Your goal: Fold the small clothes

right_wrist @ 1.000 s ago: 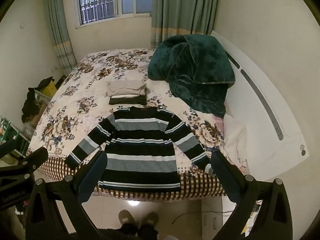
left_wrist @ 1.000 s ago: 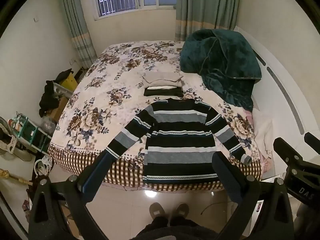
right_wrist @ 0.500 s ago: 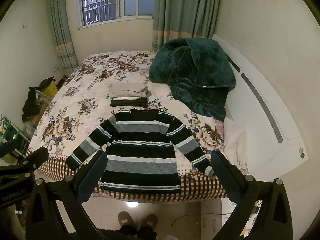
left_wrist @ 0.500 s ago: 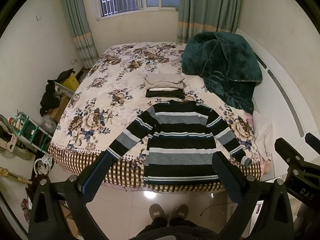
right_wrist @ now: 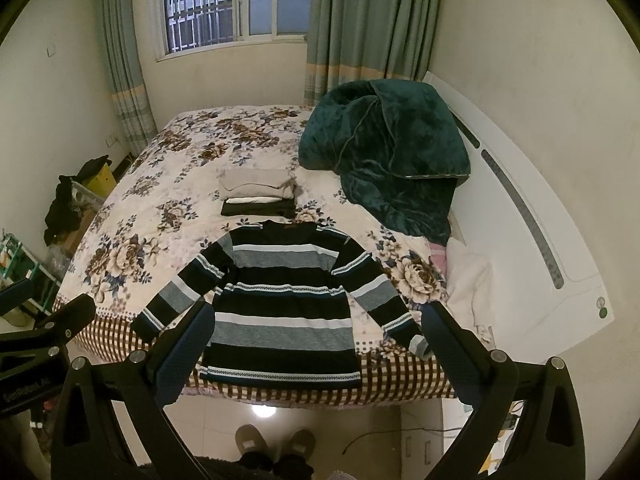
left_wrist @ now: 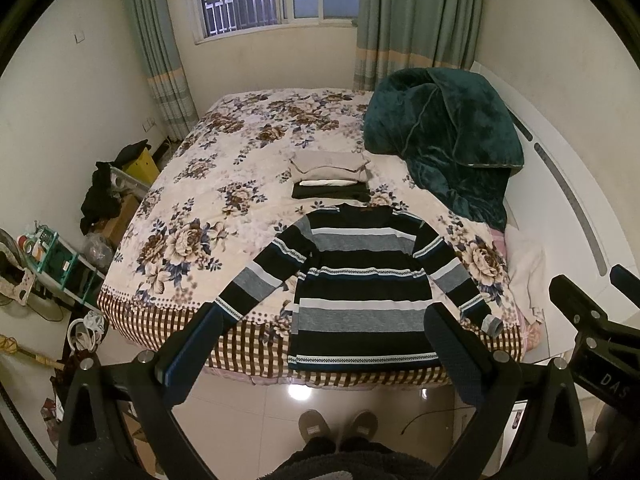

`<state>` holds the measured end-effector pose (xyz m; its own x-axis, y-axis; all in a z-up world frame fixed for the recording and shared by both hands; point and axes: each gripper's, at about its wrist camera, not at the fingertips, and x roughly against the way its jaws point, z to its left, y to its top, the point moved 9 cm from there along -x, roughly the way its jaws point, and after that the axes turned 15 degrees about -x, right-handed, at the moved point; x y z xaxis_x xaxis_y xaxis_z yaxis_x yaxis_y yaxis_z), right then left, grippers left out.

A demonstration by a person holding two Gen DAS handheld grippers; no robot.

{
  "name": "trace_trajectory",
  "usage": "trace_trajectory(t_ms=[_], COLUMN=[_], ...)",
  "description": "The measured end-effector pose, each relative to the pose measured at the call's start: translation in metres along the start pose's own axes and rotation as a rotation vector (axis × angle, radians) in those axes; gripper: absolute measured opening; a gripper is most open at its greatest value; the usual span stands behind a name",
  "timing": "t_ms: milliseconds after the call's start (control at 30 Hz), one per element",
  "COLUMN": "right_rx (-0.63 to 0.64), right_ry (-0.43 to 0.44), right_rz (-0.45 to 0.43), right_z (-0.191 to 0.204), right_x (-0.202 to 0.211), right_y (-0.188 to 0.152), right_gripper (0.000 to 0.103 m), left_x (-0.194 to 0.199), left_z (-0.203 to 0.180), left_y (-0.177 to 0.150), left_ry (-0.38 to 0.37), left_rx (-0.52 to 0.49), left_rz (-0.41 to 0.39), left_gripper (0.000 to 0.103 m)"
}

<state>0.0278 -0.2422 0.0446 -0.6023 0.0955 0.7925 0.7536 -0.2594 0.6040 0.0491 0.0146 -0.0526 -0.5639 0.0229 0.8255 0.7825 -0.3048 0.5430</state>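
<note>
At the far left, clutter sits on the floor beside the bed. The left tongs hang over the floor at the bed's near edge, spread wide, holding nothing. The sweater lies flat on the bed's near edge, both sleeves angled outward, hem just over the checked border. Behind its collar, just beside it, sits a stack of folded clothes. Slippers show on the tiles below. The right tongs likewise gape, empty, above the near edge. To the right, a green blanket is heaped by the white headboard.
</note>
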Motion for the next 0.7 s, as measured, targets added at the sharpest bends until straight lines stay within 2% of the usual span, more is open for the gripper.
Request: trace_trajectory(t_ms=[100, 167, 700], right_rx=[0.000, 0.005, 0.002], right_ry=[0.000, 0.002, 0.004], right_rz=[-0.003, -0.002, -0.009], right_z=[0.001, 0.008, 0.011], right_x=[0.001, 0.010, 0.014], right_y=[0.001, 0.013, 0.016], right_gripper=[0.103, 0.103, 0.103], left_x=[0.000, 0.000, 0.000], left_z=[0.000, -0.001, 0.000], left_y=[0.000, 0.001, 0.003], left_ry=[0.000, 0.001, 0.002], left_rx=[-0.001, -0.001, -0.004], left_rz=[0.000, -0.001, -0.004], left_gripper=[0.103, 0.103, 0.103])
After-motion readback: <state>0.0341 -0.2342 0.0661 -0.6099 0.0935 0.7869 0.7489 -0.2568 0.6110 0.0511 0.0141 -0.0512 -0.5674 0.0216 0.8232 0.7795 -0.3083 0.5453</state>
